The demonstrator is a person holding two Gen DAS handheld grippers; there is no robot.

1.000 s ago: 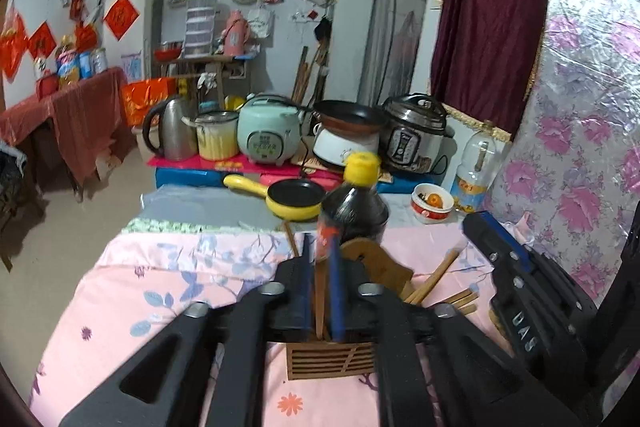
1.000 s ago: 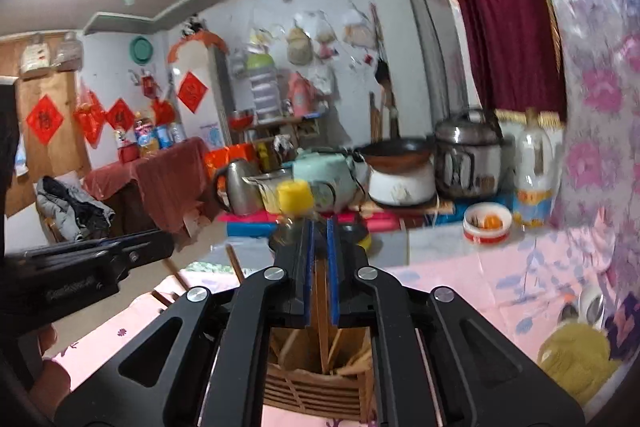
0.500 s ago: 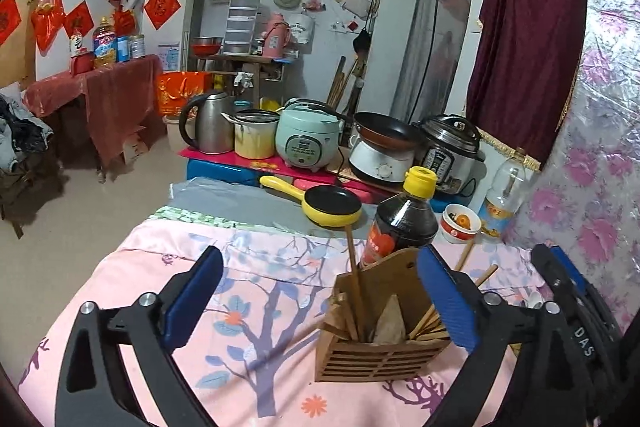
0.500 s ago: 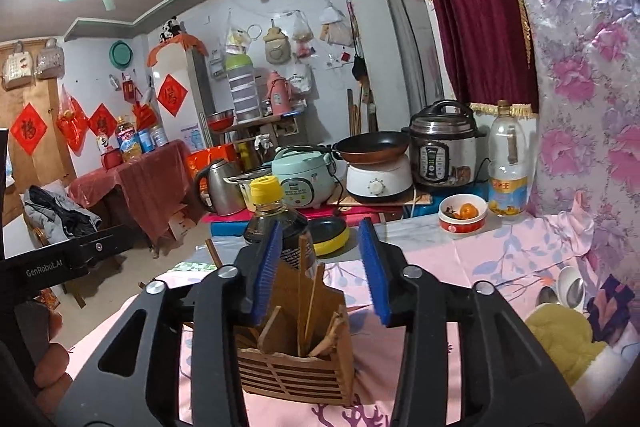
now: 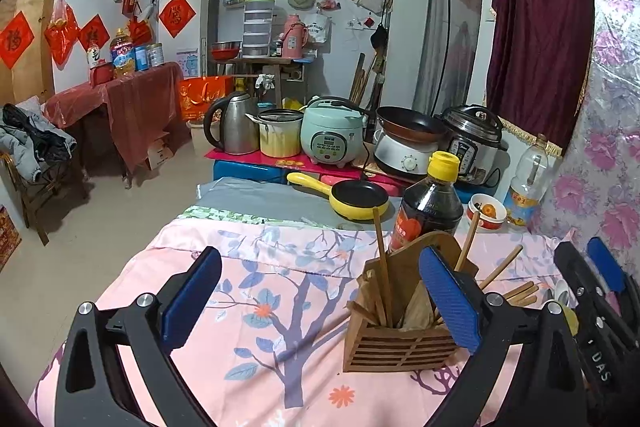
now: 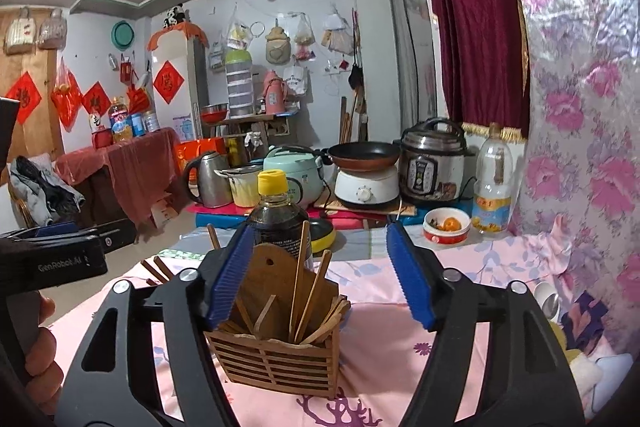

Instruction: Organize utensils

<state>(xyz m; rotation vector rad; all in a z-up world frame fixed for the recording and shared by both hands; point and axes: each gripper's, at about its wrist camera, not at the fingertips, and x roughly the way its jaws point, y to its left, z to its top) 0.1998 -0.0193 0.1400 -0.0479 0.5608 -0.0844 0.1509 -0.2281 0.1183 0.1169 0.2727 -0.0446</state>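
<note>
A slatted wooden utensil holder [image 5: 394, 347] [image 6: 280, 363] stands on the pink floral tablecloth [image 5: 256, 307]. Several wooden chopsticks [image 5: 382, 267] [image 6: 298, 283] stand upright in it, and more lean out to its right [image 5: 502, 269]. My left gripper [image 5: 320, 303] is open and empty, above and in front of the holder, with its right pad over the holder's right side. My right gripper [image 6: 320, 275] is open and empty, just above the holder, its left pad beside the holder's back board. The right gripper also shows at the right edge of the left wrist view [image 5: 592, 299].
A dark sauce bottle with a yellow cap [image 5: 430, 203] [image 6: 278, 215] stands just behind the holder. A yellow pan [image 5: 352, 195], a small bowl [image 6: 446, 227] and a clear bottle [image 6: 492, 187] sit further back. Cookers and a kettle [image 5: 232, 125] line the far edge. Spoons [image 6: 550, 301] lie at right.
Both grippers were shut on chopsticks over the holder; both have opened wide and drawn back, and the chopsticks now stand in the holder.
</note>
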